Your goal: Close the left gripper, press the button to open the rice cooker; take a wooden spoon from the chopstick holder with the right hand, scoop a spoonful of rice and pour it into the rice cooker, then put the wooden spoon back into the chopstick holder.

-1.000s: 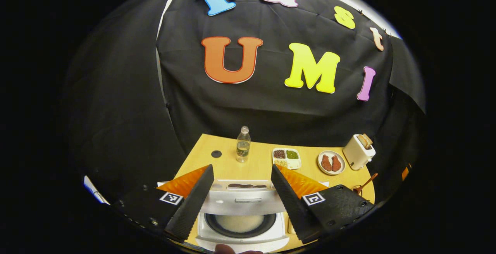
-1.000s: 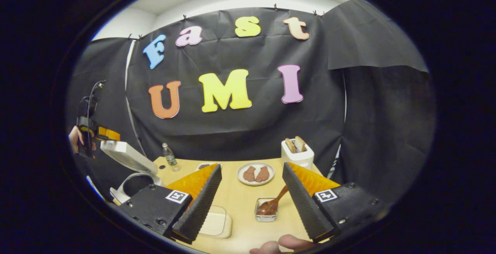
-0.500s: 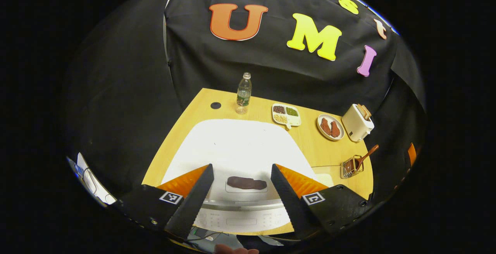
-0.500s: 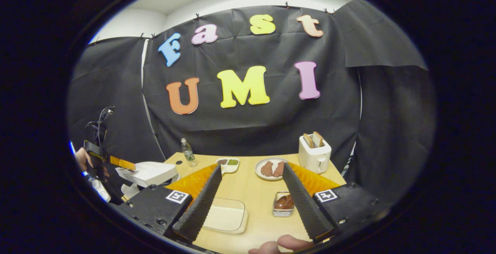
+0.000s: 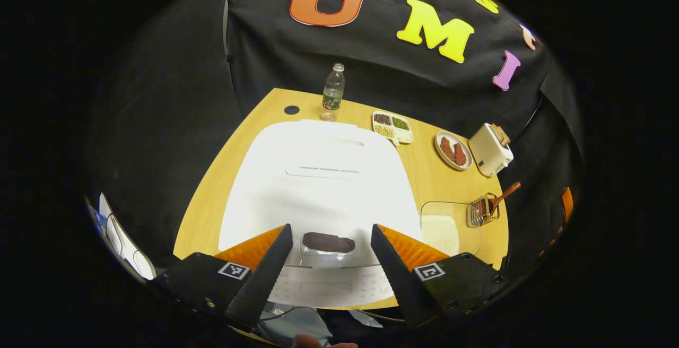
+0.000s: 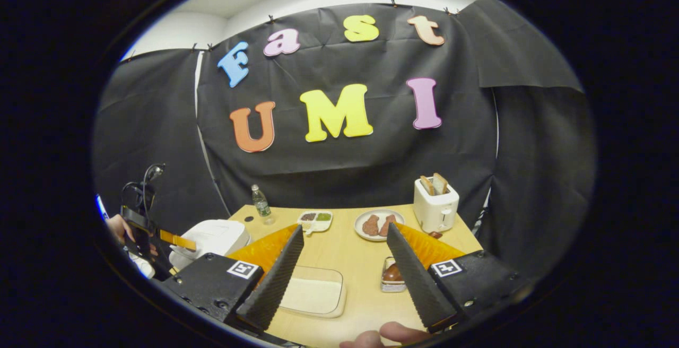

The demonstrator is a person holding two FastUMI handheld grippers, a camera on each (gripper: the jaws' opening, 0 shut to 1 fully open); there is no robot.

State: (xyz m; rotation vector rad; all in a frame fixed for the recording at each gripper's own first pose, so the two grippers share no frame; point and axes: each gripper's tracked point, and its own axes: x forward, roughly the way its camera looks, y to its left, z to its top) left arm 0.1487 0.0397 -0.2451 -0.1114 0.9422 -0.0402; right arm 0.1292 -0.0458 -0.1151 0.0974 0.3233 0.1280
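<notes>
The white rice cooker stands with its lid down, a dark button at its front edge. My left gripper hovers open just above that button, one finger on each side of it. The wooden spoon leans in the wire chopstick holder, beside a clear container of rice. In the right gripper view my right gripper is open and empty above the rice container, with the holder partly behind its right finger. The cooker sits at the left.
A water bottle, a divided dish of beans, a plate with brown food and a toaster with bread line the table's far edge. A hand holds the left gripper over the cooker.
The cooker's lid has swung down from open to shut, hiding the pot. The left gripper followed it and now looks down on the lid. The right gripper drew back slightly.
</notes>
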